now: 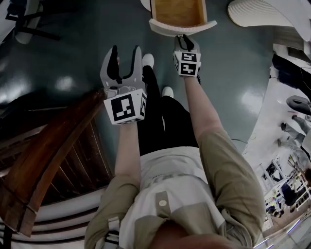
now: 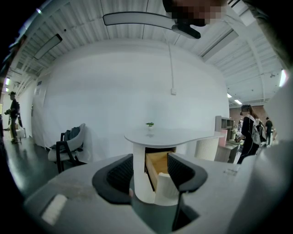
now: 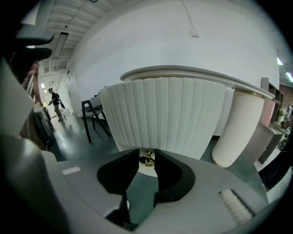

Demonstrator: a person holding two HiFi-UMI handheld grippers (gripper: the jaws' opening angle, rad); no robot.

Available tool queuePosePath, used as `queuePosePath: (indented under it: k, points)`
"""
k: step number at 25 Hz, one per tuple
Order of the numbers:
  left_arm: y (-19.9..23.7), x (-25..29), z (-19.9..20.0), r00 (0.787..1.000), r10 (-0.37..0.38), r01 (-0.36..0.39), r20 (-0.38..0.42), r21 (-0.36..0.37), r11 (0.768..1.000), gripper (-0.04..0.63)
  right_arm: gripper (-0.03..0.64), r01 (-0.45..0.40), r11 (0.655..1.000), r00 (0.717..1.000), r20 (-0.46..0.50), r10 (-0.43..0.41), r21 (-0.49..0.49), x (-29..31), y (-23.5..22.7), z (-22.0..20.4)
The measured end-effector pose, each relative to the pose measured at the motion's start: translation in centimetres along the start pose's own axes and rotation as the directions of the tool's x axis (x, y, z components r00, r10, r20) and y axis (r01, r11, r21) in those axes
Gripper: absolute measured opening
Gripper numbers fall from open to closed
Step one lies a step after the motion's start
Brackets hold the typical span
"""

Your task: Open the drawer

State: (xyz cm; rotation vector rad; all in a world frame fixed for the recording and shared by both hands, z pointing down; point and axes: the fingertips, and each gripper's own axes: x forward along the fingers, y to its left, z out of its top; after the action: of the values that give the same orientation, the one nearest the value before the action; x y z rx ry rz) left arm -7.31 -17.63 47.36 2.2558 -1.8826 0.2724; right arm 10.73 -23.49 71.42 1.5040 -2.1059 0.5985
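Our right gripper (image 1: pixel 185 41) is shut tight on the little gold knob (image 3: pixel 146 160) of the white drawer (image 1: pixel 181 27). The drawer sticks out from the round white table (image 2: pixel 176 135), and we see its wooden inside. Our left gripper (image 1: pixel 125 54) is up in the air, jaws wide apart, holding nothing.

I count two tools, left tool (image 1: pixel 125 51) and right tool (image 1: pixel 186 40) — one drawer (image 1: pixel 177 12), one knob (image 3: pixel 146 161), one desk (image 2: pixel 174 135), one chair (image 2: pixel 68 146), one plant (image 2: pixel 149 124).
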Motion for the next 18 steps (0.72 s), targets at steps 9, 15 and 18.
queuePosePath:
  k: [9,15,18]
  points:
    - [0.01,-0.84,-0.26,1.000,0.019,-0.019,0.001,-0.008,1.000,0.245,0.106,-0.002,1.000,1.000,0.001,0.002,-0.004,-0.20,0.06,-0.17]
    - [-0.13,-0.66,0.04,1.000,0.024,-0.024,-0.003,-0.007,1.000,0.245,0.107,-0.009,1.000,1.000,0.001,0.009,-0.009,-0.26,0.21,-0.03]
    - [-0.26,-0.35,0.06,1.000,0.024,-0.024,-0.005,-0.004,1.000,0.245,0.107,-0.015,1.000,1.000,0.007,0.015,-0.008,-0.15,0.16,0.11]
